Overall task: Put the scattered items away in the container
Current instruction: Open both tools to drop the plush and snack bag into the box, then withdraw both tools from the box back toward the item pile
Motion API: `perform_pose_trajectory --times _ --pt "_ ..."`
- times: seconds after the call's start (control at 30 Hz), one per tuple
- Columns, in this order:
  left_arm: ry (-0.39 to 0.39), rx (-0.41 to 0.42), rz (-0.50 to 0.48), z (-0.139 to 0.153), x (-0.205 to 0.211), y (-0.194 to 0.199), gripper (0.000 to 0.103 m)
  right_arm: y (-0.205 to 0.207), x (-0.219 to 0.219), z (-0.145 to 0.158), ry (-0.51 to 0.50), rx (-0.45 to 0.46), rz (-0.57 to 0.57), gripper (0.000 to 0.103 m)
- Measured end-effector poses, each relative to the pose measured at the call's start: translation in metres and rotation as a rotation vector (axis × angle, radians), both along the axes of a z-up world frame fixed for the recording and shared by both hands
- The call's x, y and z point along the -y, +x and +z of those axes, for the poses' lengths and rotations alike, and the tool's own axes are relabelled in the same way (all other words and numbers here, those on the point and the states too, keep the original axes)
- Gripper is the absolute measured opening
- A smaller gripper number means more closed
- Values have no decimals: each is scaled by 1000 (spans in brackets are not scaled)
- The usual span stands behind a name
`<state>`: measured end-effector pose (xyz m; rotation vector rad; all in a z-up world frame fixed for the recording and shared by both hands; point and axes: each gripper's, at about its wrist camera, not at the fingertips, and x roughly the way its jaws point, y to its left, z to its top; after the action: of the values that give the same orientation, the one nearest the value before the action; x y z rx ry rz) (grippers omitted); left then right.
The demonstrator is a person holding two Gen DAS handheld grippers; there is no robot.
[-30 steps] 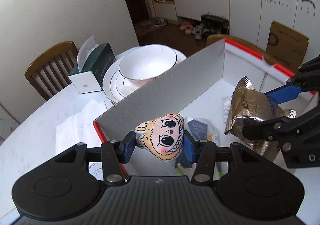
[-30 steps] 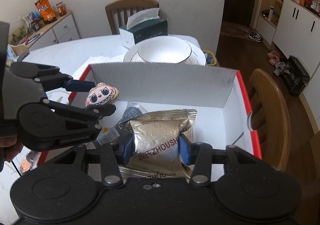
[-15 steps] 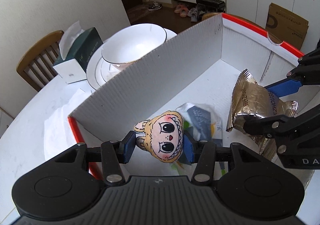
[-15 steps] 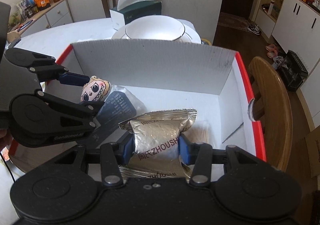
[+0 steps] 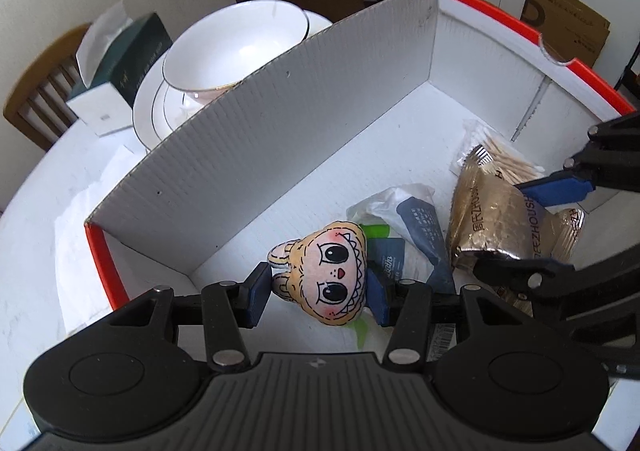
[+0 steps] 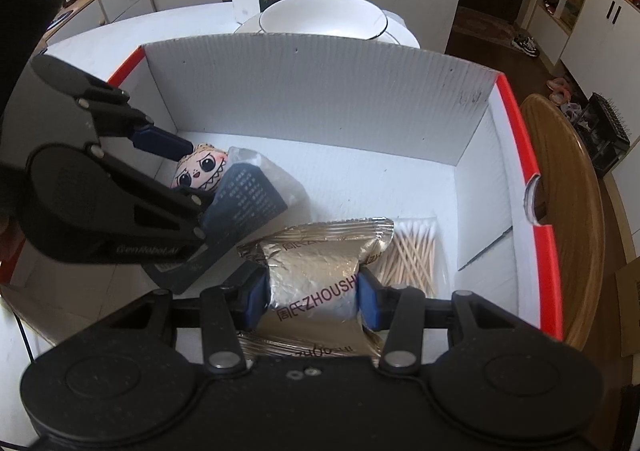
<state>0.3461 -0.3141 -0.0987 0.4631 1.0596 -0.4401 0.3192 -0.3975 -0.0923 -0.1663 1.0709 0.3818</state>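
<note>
My left gripper (image 5: pixel 318 293) is shut on a small plush doll face (image 5: pixel 326 275) and holds it low inside the white box with red rim (image 5: pixel 280 123), above a dark blue packet (image 5: pixel 424 235). My right gripper (image 6: pixel 312 297) is shut on a gold foil snack bag (image 6: pixel 316 271) and holds it low in the same box (image 6: pixel 320 99), beside a clear pack of cotton swabs (image 6: pixel 412 251). The doll (image 6: pixel 198 169) and the left gripper (image 6: pixel 180 175) show at the left of the right wrist view. The foil bag (image 5: pixel 496 223) shows at the right of the left wrist view.
A white bowl on stacked plates (image 5: pixel 236 43) and a dark green tissue box (image 5: pixel 120 71) stand behind the box's far wall. A wooden chair (image 6: pixel 568 219) is just right of the box. White paper (image 5: pixel 84 187) lies on the table to the left.
Both grippers have moved down and deeper into the box, still holding the doll and the foil bag. The cotton swab pack has come into view.
</note>
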Motion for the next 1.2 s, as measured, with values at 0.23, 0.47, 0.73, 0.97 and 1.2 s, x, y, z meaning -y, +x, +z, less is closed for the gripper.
perform_pose_trajectory --times 0.23,0.47,0.73,0.97,1.2 --pt "-20 -19 -3 -1 -2 1 54 -1 -4 -2 -4 -8 15 47" --pt "-21 -4 -23 0 -2 -3 57 -5 -3 3 -14 6 28 52" --pt "-46 34 -48 13 -7 -18 59 -13 8 26 6 48 33 60" --pt "-113 67 -17 33 -22 -34 68 -25 11 53 82 84 20 64" --pt "-211 110 11 58 -45 -59 68 -45 4 74 126 120 17 72"
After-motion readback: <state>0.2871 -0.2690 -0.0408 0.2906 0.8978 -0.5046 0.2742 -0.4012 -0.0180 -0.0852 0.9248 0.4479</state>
